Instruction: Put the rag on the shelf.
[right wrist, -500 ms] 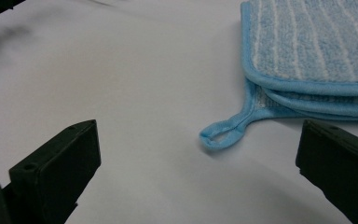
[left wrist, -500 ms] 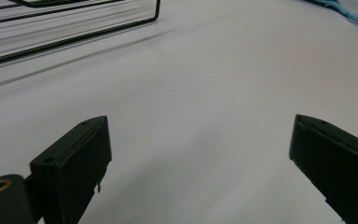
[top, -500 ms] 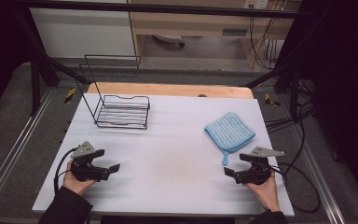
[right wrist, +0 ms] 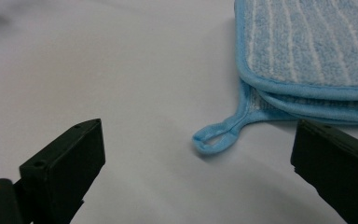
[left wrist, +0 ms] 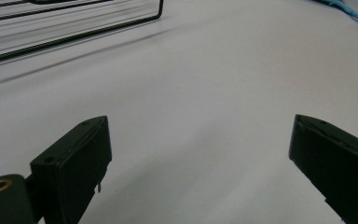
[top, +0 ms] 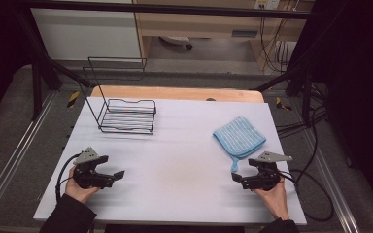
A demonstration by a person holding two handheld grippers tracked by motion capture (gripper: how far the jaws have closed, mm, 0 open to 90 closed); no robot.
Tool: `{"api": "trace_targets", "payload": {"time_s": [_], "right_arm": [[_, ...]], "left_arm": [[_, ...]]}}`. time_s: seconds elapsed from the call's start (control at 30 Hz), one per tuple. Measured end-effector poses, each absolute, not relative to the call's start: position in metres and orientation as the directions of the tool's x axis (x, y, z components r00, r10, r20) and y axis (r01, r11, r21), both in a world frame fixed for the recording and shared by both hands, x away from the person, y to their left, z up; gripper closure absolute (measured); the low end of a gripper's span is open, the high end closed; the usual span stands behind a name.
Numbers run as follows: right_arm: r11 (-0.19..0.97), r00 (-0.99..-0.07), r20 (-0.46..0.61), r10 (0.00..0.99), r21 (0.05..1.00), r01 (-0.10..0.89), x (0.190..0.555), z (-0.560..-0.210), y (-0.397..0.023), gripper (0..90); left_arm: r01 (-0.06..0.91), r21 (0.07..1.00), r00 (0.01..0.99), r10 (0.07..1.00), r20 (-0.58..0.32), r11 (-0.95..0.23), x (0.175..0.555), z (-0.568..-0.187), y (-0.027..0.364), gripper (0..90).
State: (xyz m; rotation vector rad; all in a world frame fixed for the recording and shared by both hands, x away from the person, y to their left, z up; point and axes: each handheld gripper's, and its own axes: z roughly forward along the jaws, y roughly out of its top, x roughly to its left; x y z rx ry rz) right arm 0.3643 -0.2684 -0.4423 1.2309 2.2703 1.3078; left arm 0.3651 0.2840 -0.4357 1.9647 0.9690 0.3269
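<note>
Both grippers wide open, holding nothing: right gripper just short of the cloth loop, left gripper over bare tabletop.

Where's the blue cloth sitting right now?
In the high view the folded blue cloth lies on the right side of the white table, just beyond the open right gripper, its hanging loop pointing toward that gripper.

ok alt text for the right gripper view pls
A folded blue striped cloth lies on a white table, its hanging loop pointing toward the camera. The right gripper has its two black jaws open and empty, just short of the loop.
</note>
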Motion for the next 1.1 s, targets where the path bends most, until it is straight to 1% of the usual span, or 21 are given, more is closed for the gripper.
{"api": "trace_targets", "payload": {"time_s": [0.07,0.1,0.2,0.23,0.27,0.33,0.4,0.43,0.47,0.53,0.57,0.63,0.73,0.87,0.97,1.1], "right_arm": [[0.247,-0.604,0.177,0.777,0.797,0.551,0.367,-0.442,-0.266,7.7],[0.247,-0.604,0.177,0.777,0.797,0.551,0.367,-0.442,-0.266,7.7],[0.284,-0.604,0.132,0.786,0.791,0.542,0.372,-0.442,-0.263,11.3],[0.307,-0.613,0.103,0.783,0.794,0.525,0.376,-0.441,-0.260,14.5],[0.307,-0.613,0.103,0.783,0.794,0.525,0.376,-0.441,-0.260,14.5],[0.314,-0.606,0.086,0.791,0.793,0.523,0.382,-0.440,-0.257,18.1],[0.317,-0.599,0.075,0.797,0.793,0.520,0.385,-0.439,-0.256,19.4],[0.317,-0.595,0.071,0.800,0.792,0.521,0.387,-0.438,-0.256,21.8],[0.328,-0.595,0.056,0.802,0.791,0.517,0.392,-0.437,-0.255,27.0],[0.336,-0.590,0.039,0.807,0.791,0.511,0.397,-0.435,-0.255,30.3],[0.336,-0.590,0.039,0.807,0.791,0.511,0.397,-0.435,-0.255,30.3],[0.341,-0.582,0.025,0.813,0.789,0.510,0.407,-0.434,-0.252,36.0],[0.358,-0.578,0.003,0.816,0.782,0.510,0.415,-0.436,-0.249,37.6],[0.401,-0.573,-0.040,0.819,0.755,0.520,0.427,-0.444,-0.242,43.9],[0.431,-0.579,-0.072,0.812,0.744,0.511,0.428,-0.447,-0.242,47.2],[0.467,-0.585,-0.114,0.803,0.730,0.499,0.426,-0.450,-0.241,49.4]], "left_arm": [[0.503,0.811,0.660,0.739,-0.137,-0.298,0.365,-0.436,0.284,5.7],[0.503,0.811,0.659,0.740,-0.135,-0.299,0.365,-0.436,0.284,5.7],[0.506,0.812,0.655,0.743,-0.141,-0.292,0.365,-0.436,0.285,5.8],[0.507,0.811,0.654,0.743,-0.141,-0.293,0.366,-0.436,0.285,5.9],[0.507,0.809,0.654,0.743,-0.139,-0.296,0.366,-0.436,0.285,5.9],[0.507,0.809,0.655,0.743,-0.139,-0.296,0.366,-0.436,0.285,6.0],[0.508,0.808,0.655,0.743,-0.138,-0.298,0.366,-0.436,0.285,6.0],[0.508,0.807,0.655,0.743,-0.135,-0.302,0.366,-0.436,0.285,6.0],[0.508,0.807,0.654,0.744,-0.134,-0.302,0.366,-0.436,0.285,6.1],[0.509,0.806,0.653,0.746,-0.134,-0.302,0.366,-0.436,0.285,6.2],[0.511,0.805,0.652,0.747,-0.135,-0.301,0.366,-0.436,0.285,6.2],[0.510,0.804,0.653,0.746,-0.131,-0.305,0.366,-0.436,0.285,6.3],[0.511,0.804,0.651,0.748,-0.131,-0.305,0.366,-0.436,0.285,6.3],[0.512,0.802,0.651,0.748,-0.130,-0.307,0.366,-0.436,0.286,6.4],[0.514,0.801,0.650,0.749,-0.130,-0.308,0.367,-0.437,0.285,6.6],[0.515,0.797,0.651,0.748,-0.126,-0.314,0.367,-0.437,0.284,6.8]]}}
